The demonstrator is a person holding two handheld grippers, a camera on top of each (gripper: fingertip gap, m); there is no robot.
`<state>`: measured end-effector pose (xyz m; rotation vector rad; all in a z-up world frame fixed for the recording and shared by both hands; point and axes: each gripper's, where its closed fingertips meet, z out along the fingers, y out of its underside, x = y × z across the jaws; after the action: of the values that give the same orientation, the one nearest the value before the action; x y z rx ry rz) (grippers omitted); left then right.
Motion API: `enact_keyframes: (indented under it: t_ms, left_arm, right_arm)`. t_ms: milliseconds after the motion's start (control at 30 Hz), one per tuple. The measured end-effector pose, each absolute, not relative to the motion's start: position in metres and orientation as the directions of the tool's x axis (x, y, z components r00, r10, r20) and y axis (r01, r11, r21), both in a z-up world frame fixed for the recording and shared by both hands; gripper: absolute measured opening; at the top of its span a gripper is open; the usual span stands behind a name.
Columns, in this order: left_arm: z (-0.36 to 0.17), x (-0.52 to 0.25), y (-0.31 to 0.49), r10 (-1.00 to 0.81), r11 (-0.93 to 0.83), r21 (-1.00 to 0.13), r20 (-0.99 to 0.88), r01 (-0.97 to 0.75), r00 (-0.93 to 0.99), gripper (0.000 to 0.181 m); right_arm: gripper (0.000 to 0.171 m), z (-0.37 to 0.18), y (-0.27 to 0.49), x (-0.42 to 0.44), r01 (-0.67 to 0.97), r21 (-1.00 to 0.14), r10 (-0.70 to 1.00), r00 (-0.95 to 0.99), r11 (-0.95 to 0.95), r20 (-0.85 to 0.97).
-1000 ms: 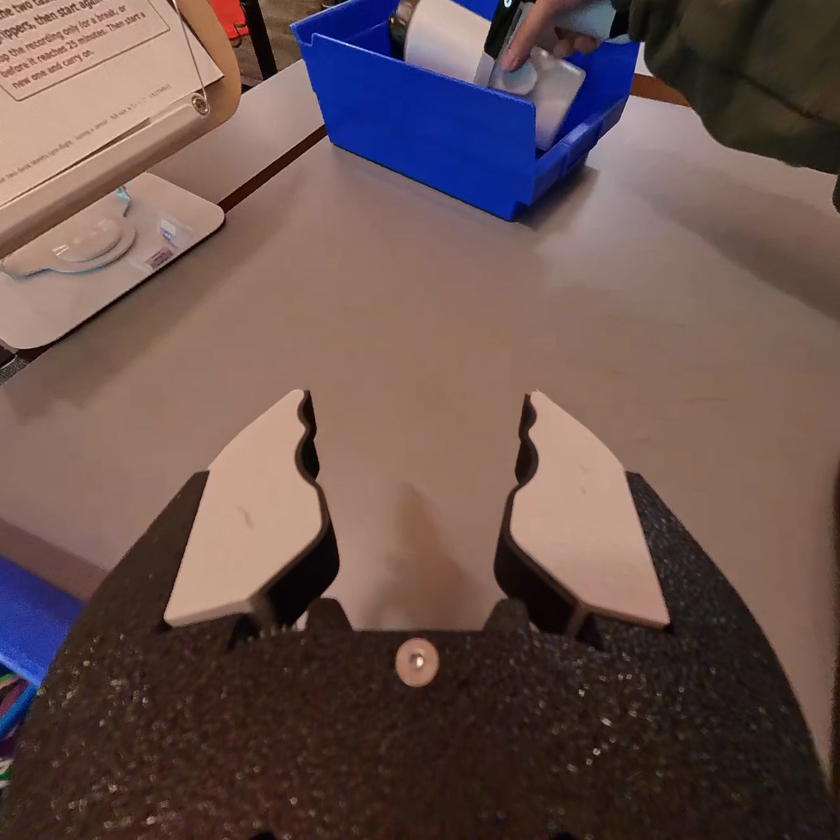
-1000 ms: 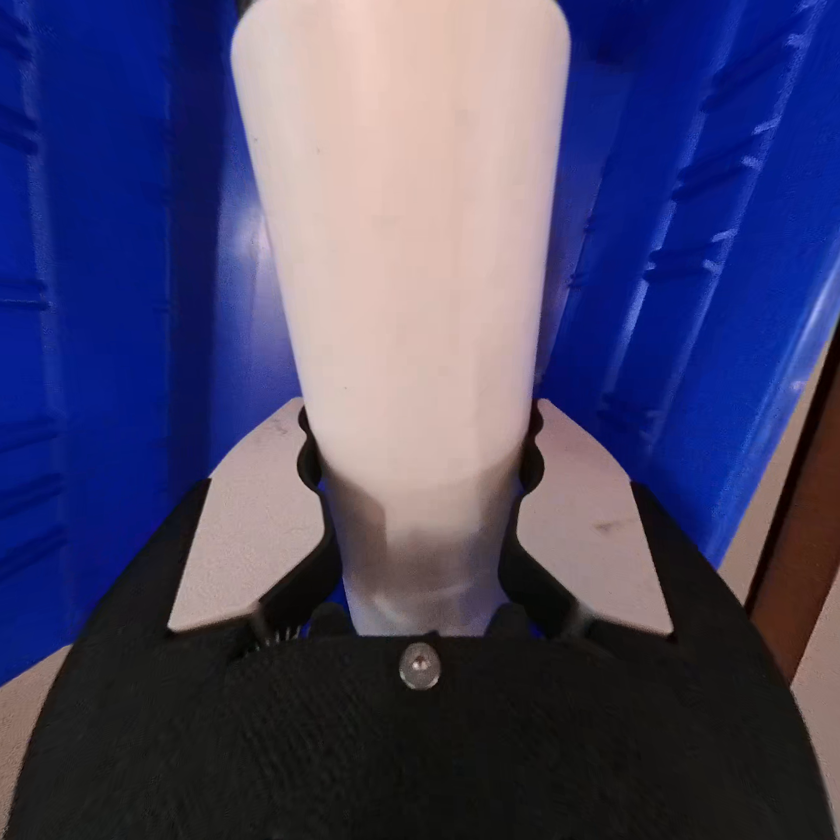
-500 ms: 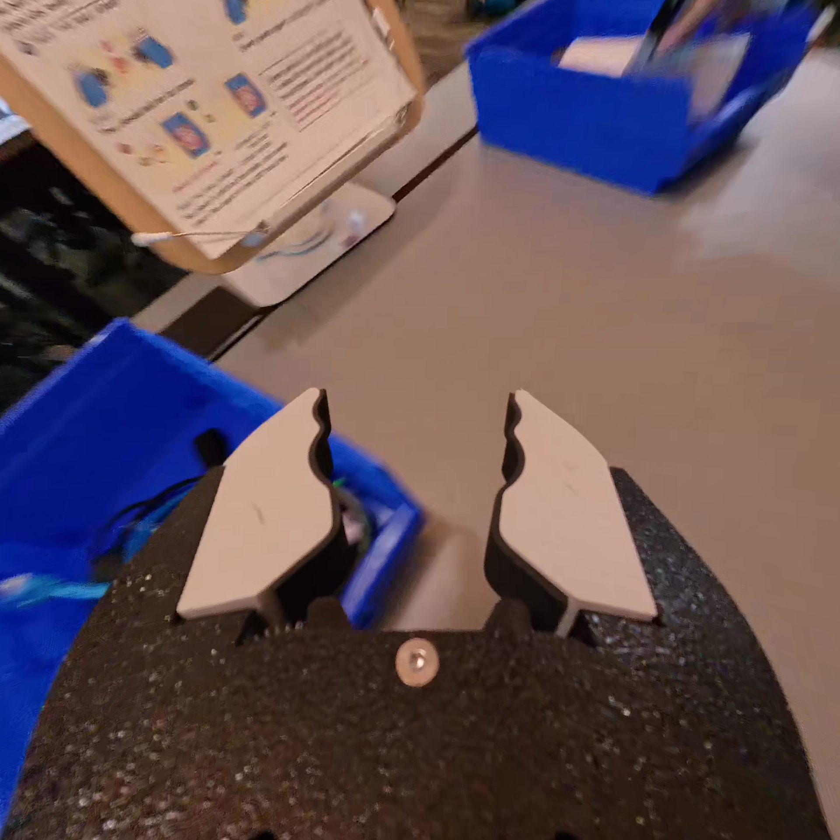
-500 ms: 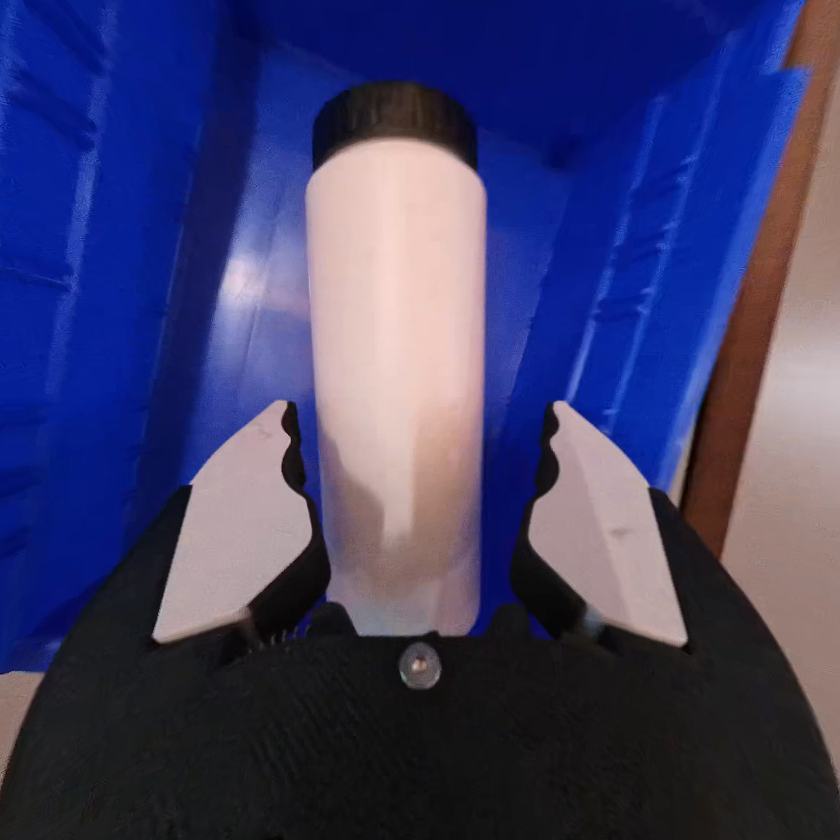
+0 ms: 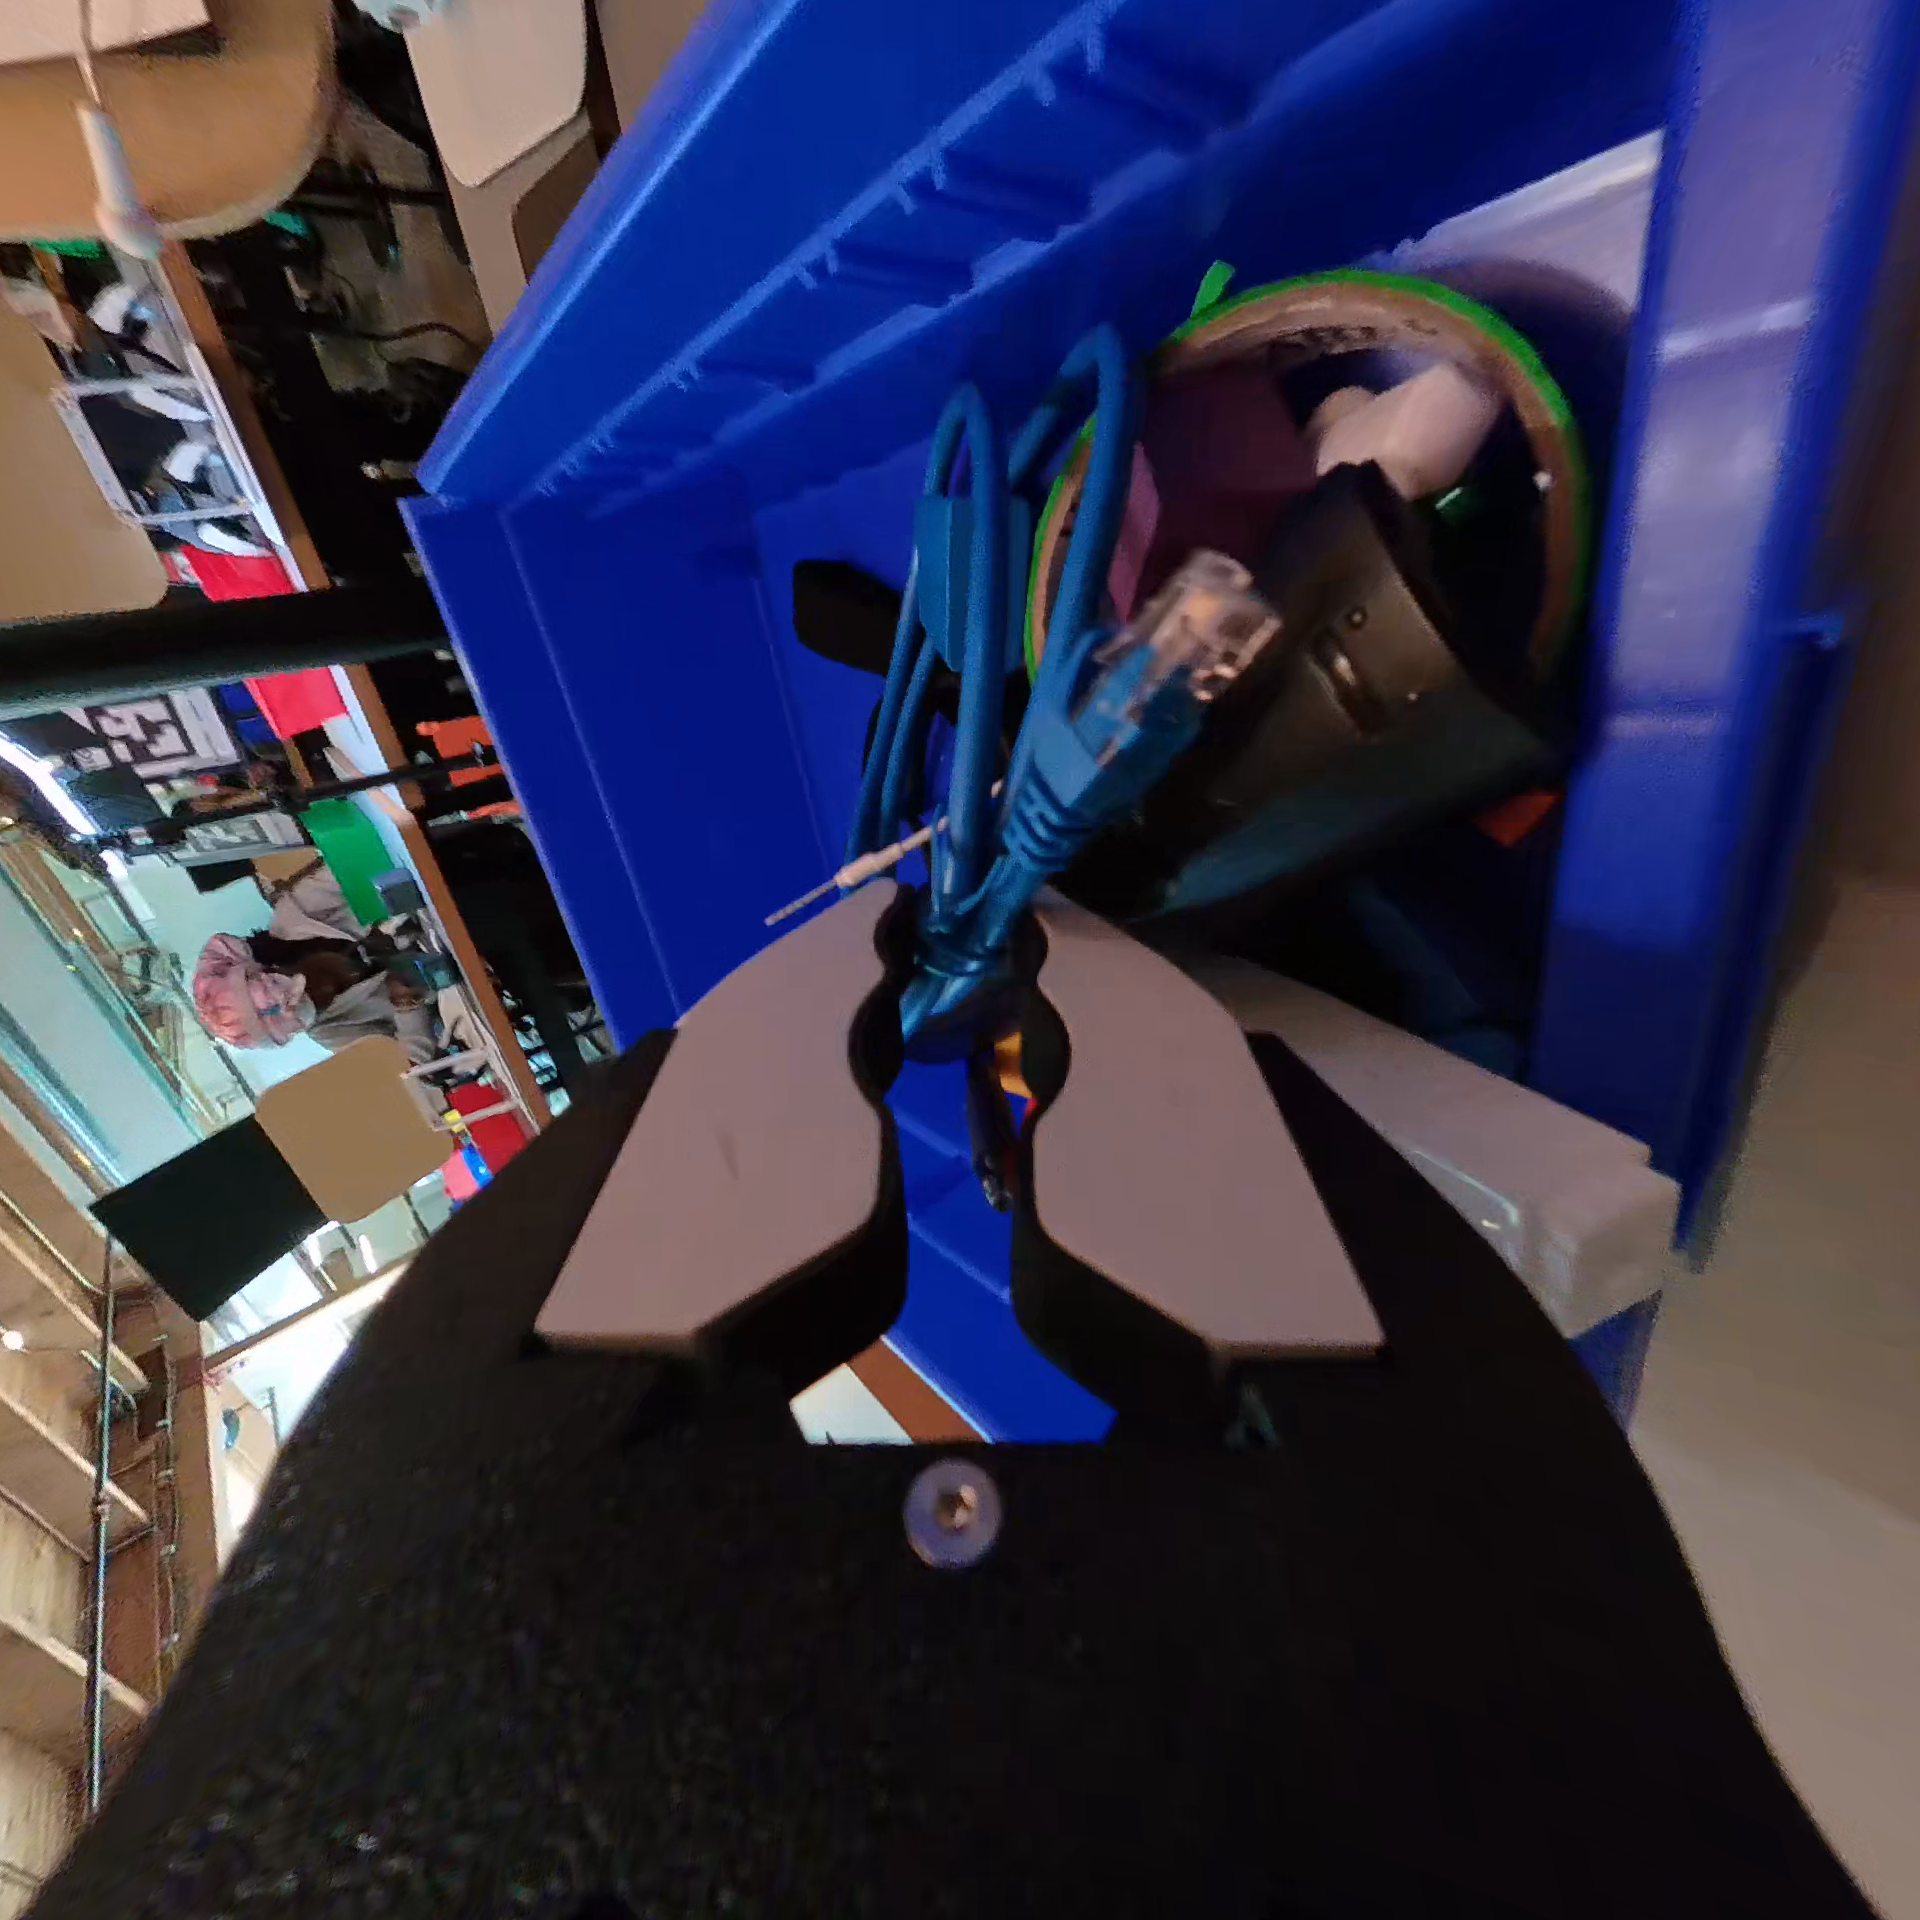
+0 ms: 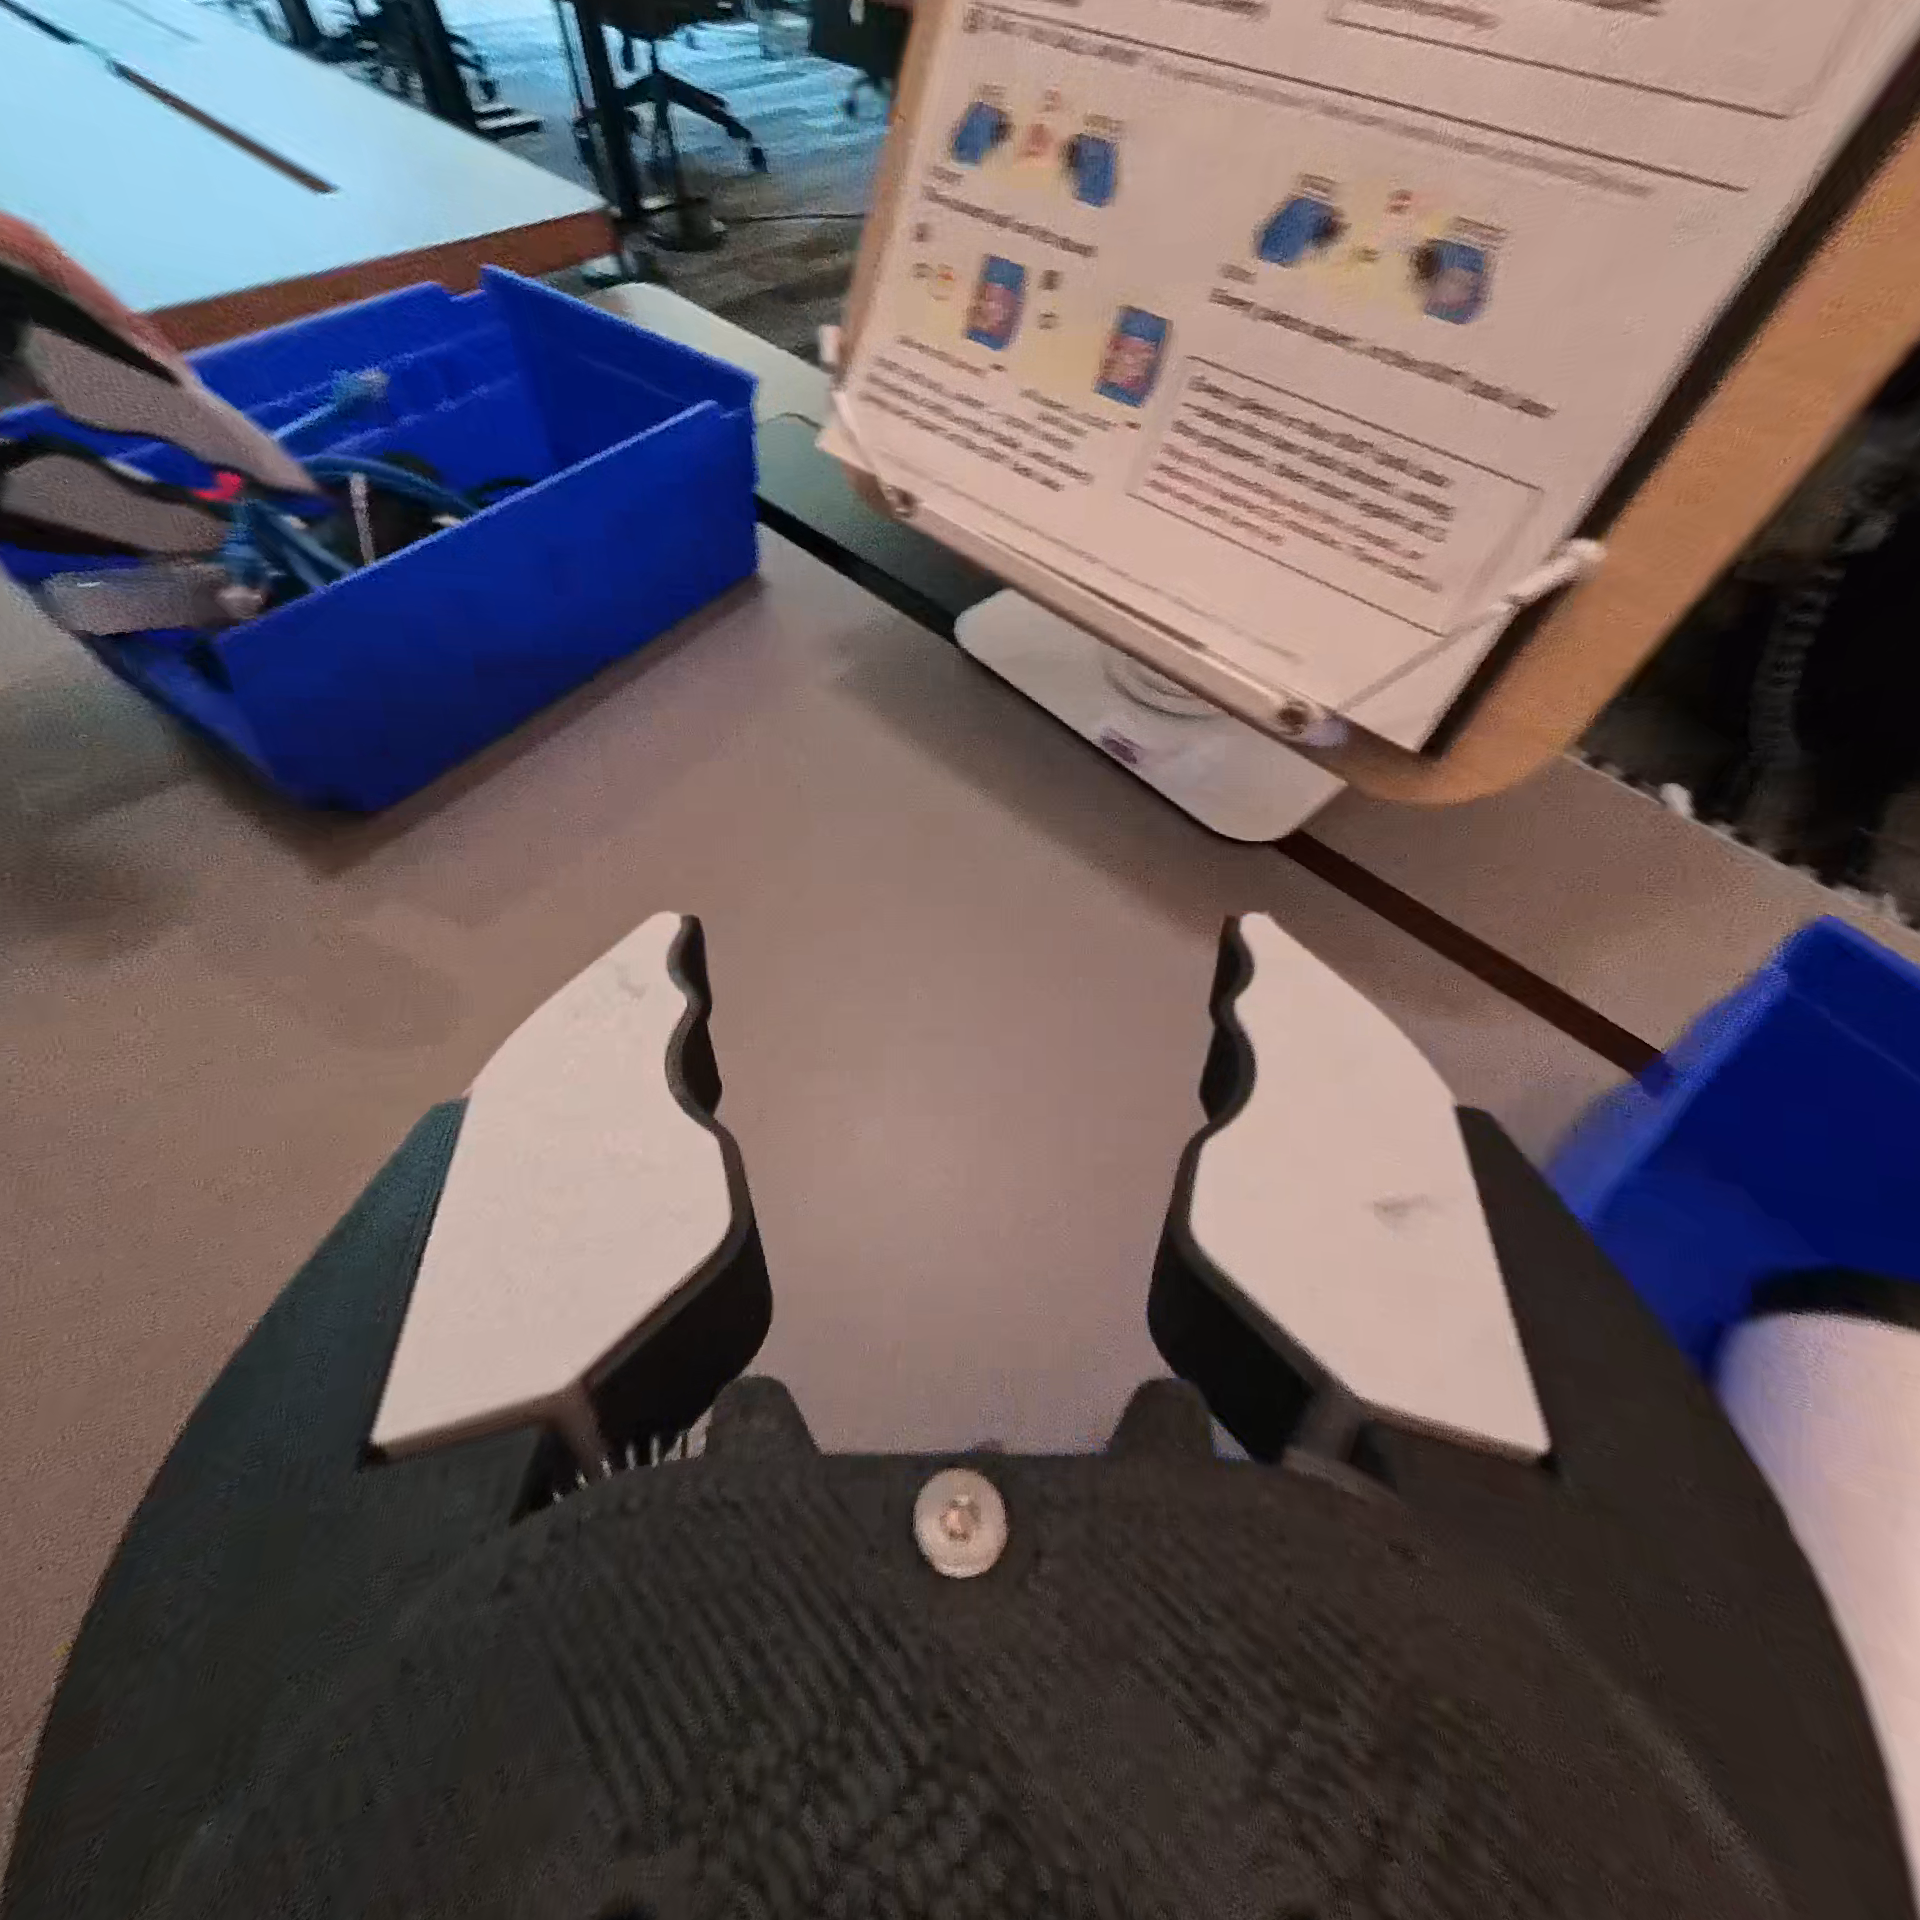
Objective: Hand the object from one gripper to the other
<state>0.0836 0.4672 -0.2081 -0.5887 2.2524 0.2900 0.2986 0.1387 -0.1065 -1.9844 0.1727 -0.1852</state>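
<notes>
Left wrist view puts us at the mouth of a blue bin (image 5: 665,582), where the left hand-held gripper (image 5: 961,925) has closed to a narrow gap around a coiled blue network cable (image 5: 977,727); half a second ago those fingers were parted over the bench with nothing between them. The cable's clear-tipped plug (image 5: 1195,623) stands up just past the fingertips, and the loops still hang inside the bin, beside a green-edged tape roll (image 5: 1538,384) and a dark device (we cannot tell what it is). A thin metal pin pokes out by the left fingertip.

On the other side, the right hand-held gripper (image 6: 961,997) is now wide and holds nothing, hovering over the grey bench (image 6: 883,790); a second ago it was clamped on a white bottle (image 6: 1829,1475), which now lies at the frame's right edge, next to another blue bin (image 6: 1766,1122). Farther off, beside a propped instruction board (image 6: 1351,343), the same cable bin shows with the left hand-held gripper reaching into it.

So we judge that one item has been dropped off and a fresh handover is starting: the cable is pinched but not yet lifted clear, and the free right side is ready to receive it.
</notes>
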Motion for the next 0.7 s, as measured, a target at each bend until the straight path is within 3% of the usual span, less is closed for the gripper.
enact_keyframes:
  t_ms: [167,267,367,467,567,633,700]
  left_arm:
    - [-0.174,0.084,0.476,-0.35,0.832,-0.026,-0.799,-0.555,-0.489,0.014]
    - [-0.12,0.084,0.486,-0.422,0.781,-0.199,-0.866,-0.591,-0.266,0.014]
    - [-0.063,0.084,0.483,-0.54,0.718,-0.453,-0.842,-0.529,-0.012,0.014]
    - [-0.028,0.095,0.445,-0.75,0.603,-0.729,-0.656,-0.323,0.08,0.014]
    - [-0.008,0.114,0.379,-0.947,0.32,-0.947,-0.319,-0.027,-0.041,0.014]
    - [-0.003,0.125,0.334,-0.971,0.069,-0.989,-0.095,0.127,-0.218,0.014]
    - [-0.003,0.135,0.296,-0.91,-0.183,-0.959,0.081,0.218,-0.406,0.013]
  right_arm:
    - [0.091,-0.124,0.166,0.255,0.094,-0.903,-0.098,0.984,-0.419,0.148]
    - [0.091,-0.125,0.178,0.241,0.116,-0.921,-0.058,0.987,-0.372,0.148]
    - [0.092,-0.114,0.194,0.226,0.08,-0.968,-0.023,0.996,-0.236,0.088]
    - [0.089,-0.102,0.213,0.207,-0.018,-0.997,0.049,0.999,-0.072,-0.022]
    - [0.091,-0.096,0.232,0.182,-0.142,-0.988,0.168,0.977,0.063,-0.13]
    - [0.092,-0.096,0.243,0.171,-0.234,-0.966,0.212,0.955,0.11,-0.207]
    - [0.096,-0.094,0.248,0.159,-0.344,-0.928,0.29,0.911,0.144,-0.292]
